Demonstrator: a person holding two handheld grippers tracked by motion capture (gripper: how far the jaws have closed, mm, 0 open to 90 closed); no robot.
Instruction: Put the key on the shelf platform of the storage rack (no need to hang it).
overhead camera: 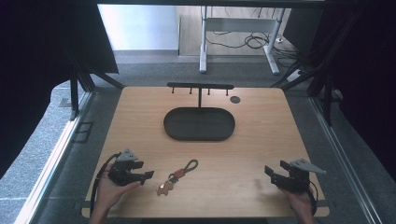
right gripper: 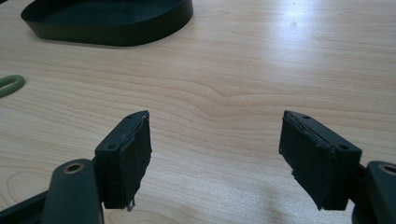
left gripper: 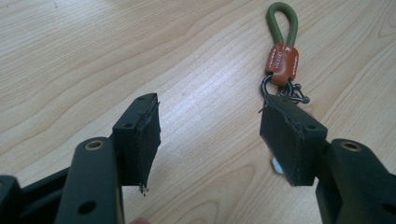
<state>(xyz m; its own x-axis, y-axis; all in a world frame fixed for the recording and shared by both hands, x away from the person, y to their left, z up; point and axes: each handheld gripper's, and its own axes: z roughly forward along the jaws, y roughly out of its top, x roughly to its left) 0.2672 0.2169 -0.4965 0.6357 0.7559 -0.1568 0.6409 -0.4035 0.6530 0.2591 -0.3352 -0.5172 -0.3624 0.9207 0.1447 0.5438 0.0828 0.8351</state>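
A keychain [overhead camera: 178,176] lies on the wooden table near its front edge, with a green cord loop [left gripper: 282,22], an orange-brown leather band [left gripper: 282,59], dark metal rings and a tan tag [overhead camera: 164,188]. My left gripper [overhead camera: 145,175] is open just left of it, and in the left gripper view its right jaw hides part of the rings. Nothing is between the jaws of the left gripper [left gripper: 212,135]. My right gripper [overhead camera: 270,171] is open at the front right over bare wood, its jaws [right gripper: 217,154] apart, with the green cord loop [right gripper: 9,85] far off to its left.
A black oval tray [overhead camera: 199,123] sits in the middle of the table, its rim also at the top left of the right gripper view [right gripper: 112,23]. Behind it stands a black T-shaped hook rack [overhead camera: 201,87]. A small dark disc [overhead camera: 235,99] lies at the back right.
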